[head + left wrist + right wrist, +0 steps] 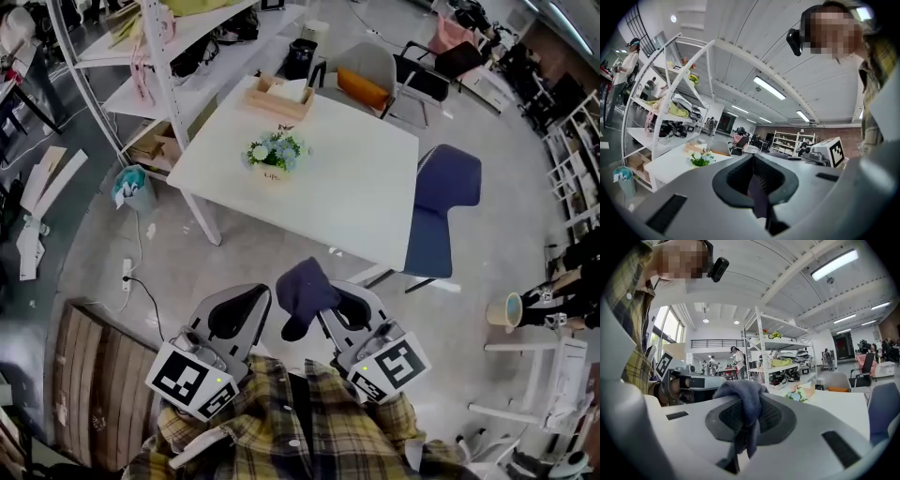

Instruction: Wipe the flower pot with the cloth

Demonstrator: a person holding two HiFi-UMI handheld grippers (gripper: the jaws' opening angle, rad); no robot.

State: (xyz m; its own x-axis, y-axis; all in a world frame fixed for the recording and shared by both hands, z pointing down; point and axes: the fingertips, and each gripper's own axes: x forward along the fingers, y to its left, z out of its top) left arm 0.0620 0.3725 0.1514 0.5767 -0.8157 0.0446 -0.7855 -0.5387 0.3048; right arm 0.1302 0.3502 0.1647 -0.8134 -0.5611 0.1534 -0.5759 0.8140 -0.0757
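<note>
The flower pot (272, 156), a small pale pot of white and blue flowers, stands near the middle of the white table (356, 187). It also shows far off in the left gripper view (700, 159) and the right gripper view (799, 393). Both grippers are held level close to my body, well short of the table's near edge. My right gripper (343, 300) is shut on a dark blue cloth (744, 399) that bunches over its jaw tips and hangs down. My left gripper (244, 298) is shut with nothing in it.
A wooden tray (278, 94) sits at the table's far edge. A blue chair (441, 206) stands at the table's right side, a grey chair (370, 70) beyond it. A white shelf rack (159, 56) and a teal bin (134, 187) stand left of the table.
</note>
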